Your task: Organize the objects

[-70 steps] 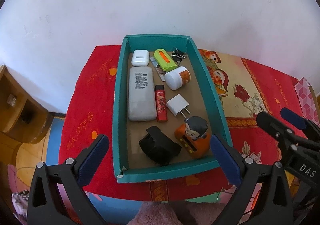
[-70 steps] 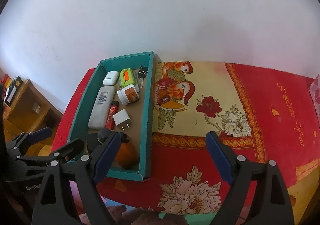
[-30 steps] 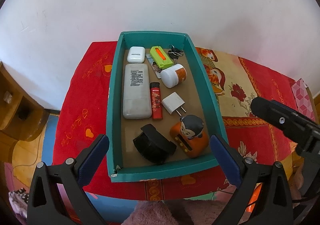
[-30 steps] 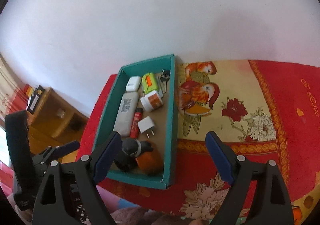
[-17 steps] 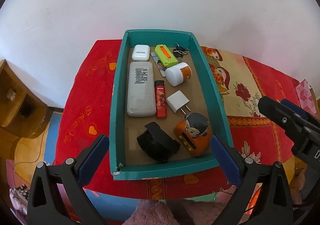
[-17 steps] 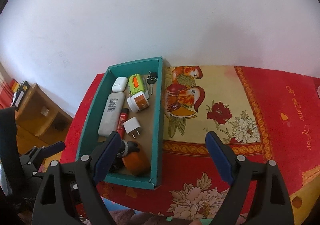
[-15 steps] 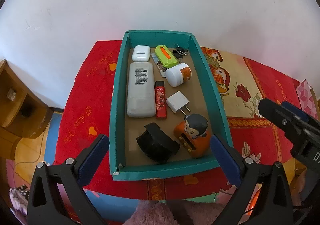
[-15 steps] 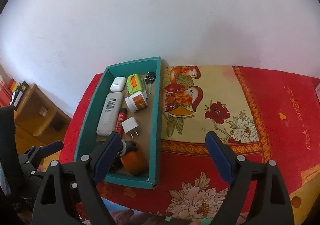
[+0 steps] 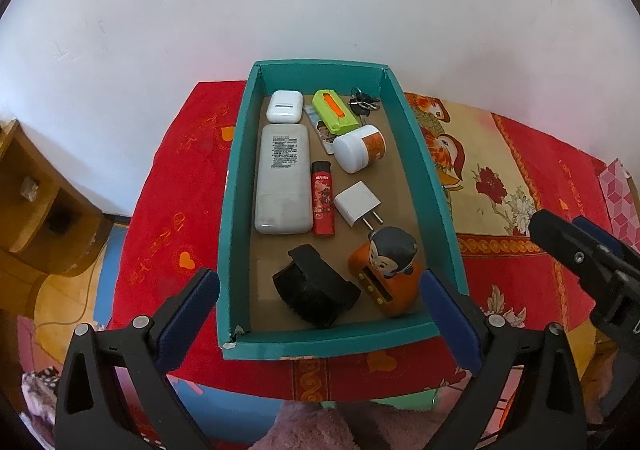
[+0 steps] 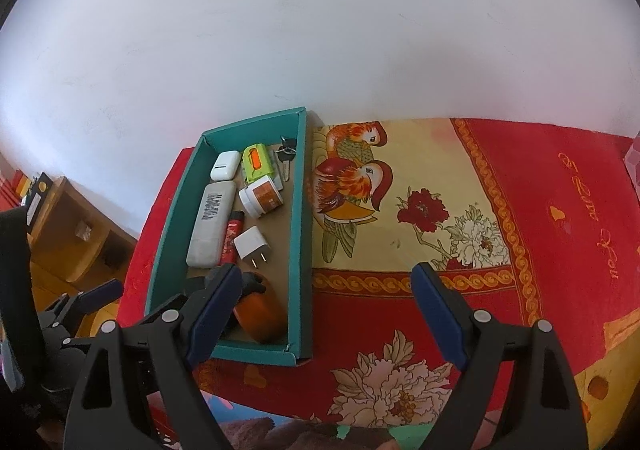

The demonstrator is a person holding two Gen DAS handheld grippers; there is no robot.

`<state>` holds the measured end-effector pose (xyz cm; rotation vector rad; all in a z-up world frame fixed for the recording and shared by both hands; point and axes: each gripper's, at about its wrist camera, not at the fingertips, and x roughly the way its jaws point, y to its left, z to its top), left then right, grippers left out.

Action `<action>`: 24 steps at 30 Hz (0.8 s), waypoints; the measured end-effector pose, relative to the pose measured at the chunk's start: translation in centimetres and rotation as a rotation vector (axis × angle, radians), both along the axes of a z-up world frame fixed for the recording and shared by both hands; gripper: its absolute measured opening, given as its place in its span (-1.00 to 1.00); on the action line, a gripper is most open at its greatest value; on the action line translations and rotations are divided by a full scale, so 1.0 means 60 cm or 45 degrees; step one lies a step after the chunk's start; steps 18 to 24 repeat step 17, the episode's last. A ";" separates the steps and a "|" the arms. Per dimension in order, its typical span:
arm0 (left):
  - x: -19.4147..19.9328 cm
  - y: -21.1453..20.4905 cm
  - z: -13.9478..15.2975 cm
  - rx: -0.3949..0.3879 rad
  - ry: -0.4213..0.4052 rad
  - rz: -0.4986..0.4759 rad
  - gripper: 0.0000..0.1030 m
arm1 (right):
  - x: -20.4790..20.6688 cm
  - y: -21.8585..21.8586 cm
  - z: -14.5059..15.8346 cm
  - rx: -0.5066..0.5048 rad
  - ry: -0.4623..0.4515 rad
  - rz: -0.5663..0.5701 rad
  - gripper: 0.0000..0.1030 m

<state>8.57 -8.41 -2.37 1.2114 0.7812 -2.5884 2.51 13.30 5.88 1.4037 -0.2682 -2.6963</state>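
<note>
Left gripper (image 9: 320,316) gapes wide, empty, above the near edge of the teal cardboard box (image 9: 234,217); right gripper (image 10: 326,312) equally wide, empty, over the red flowered cloth (image 10: 540,234). In the box, near end: black pouch (image 9: 316,296), orange figurine (image 9: 386,274). Middle: white charger (image 9: 357,203), red lighter (image 9: 323,203), white remote (image 9: 283,177). Far end: white jar (image 9: 359,147), green cutter (image 9: 334,110), earbud case (image 9: 284,106), keys (image 9: 363,104).
</note>
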 end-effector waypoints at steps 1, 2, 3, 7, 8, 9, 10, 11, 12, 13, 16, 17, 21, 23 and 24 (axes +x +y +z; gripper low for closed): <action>0.000 0.000 0.000 0.000 -0.003 0.000 0.95 | 0.000 0.000 0.000 0.000 0.001 -0.001 0.70; -0.001 0.000 -0.001 0.001 -0.002 -0.003 0.94 | 0.000 0.000 0.000 0.003 0.000 -0.003 0.69; -0.001 0.001 0.000 0.000 -0.001 -0.005 0.94 | 0.000 0.001 0.000 0.005 -0.001 -0.003 0.69; -0.001 0.001 0.002 -0.006 0.002 -0.010 0.94 | -0.002 0.001 -0.002 0.004 -0.007 -0.004 0.70; -0.001 0.001 0.002 -0.005 0.003 -0.010 0.94 | -0.002 0.002 -0.002 0.004 -0.009 -0.006 0.70; -0.001 0.001 0.003 -0.006 0.003 -0.010 0.94 | -0.003 0.003 -0.003 0.003 -0.009 -0.007 0.70; -0.001 0.001 0.003 -0.006 0.003 -0.010 0.94 | -0.003 0.003 -0.003 0.002 -0.009 -0.009 0.70; -0.002 0.000 0.003 -0.006 0.003 -0.010 0.94 | -0.004 0.004 -0.003 0.002 -0.008 -0.011 0.70; -0.002 0.001 0.003 -0.005 0.002 -0.009 0.94 | -0.004 0.005 -0.003 0.001 -0.008 -0.013 0.70; -0.002 0.001 0.003 -0.005 0.001 -0.009 0.93 | -0.004 0.006 -0.003 0.001 -0.008 -0.013 0.70; -0.003 -0.001 0.003 -0.001 -0.003 -0.007 0.94 | -0.005 0.007 -0.003 0.000 -0.009 -0.013 0.70; -0.003 -0.002 0.003 0.003 -0.004 -0.007 0.94 | -0.005 0.007 -0.003 0.001 -0.010 -0.014 0.70; -0.003 -0.002 0.003 0.003 -0.004 -0.007 0.94 | -0.005 0.007 -0.003 0.001 -0.010 -0.014 0.70; -0.003 -0.002 0.003 0.003 -0.004 -0.007 0.94 | -0.005 0.007 -0.003 0.001 -0.010 -0.014 0.70; -0.003 -0.002 0.003 0.003 -0.004 -0.007 0.94 | -0.005 0.007 -0.003 0.001 -0.010 -0.014 0.70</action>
